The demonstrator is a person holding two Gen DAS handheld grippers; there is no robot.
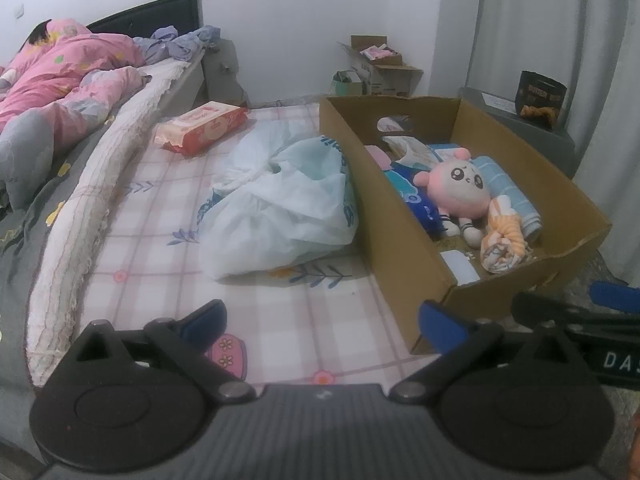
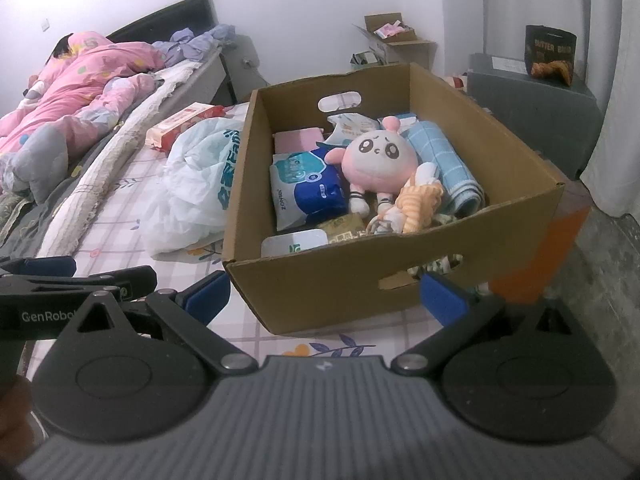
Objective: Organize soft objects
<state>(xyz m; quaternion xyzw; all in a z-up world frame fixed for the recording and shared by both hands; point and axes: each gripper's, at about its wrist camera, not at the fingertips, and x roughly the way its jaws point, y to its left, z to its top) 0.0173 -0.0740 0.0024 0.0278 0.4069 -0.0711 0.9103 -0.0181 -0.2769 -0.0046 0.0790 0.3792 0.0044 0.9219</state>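
An open cardboard box (image 2: 352,280) sits on a checked, flower-printed mattress (image 1: 160,264), its near wall facing both cameras and its right end hanging near the mattress edge, where an orange surface (image 2: 560,248) and grey floor (image 2: 608,280) show. Inside the box a pink round-headed plush doll (image 2: 376,160) lies on its back near the middle, touching a blue and white soft pack (image 2: 308,188) on its left and a rolled light blue towel (image 2: 448,164) on its right; a bundled orange striped cloth (image 2: 420,200) lies against the doll's legs near the front wall. Just left of the box, touching its long side, a crumpled white plastic bag (image 1: 280,200) fills much of the mattress. Beyond the bag lies a red and white tissue pack (image 1: 204,128). Bare mattress lies between the bag and the cameras, the widest free area. Along the left edge runs a cream fringed blanket (image 1: 100,192), and past it a person in pink patterned clothes (image 1: 68,76) lies on a bed. The left gripper (image 1: 322,322) hovers over the bare mattress in front of the box's near left corner, its blue-padded fingers spread wide, holding nothing. The right gripper (image 2: 324,294) hovers before the box's near wall, fingers also spread wide and empty, the right fingertip close to the wall's handle cutout.
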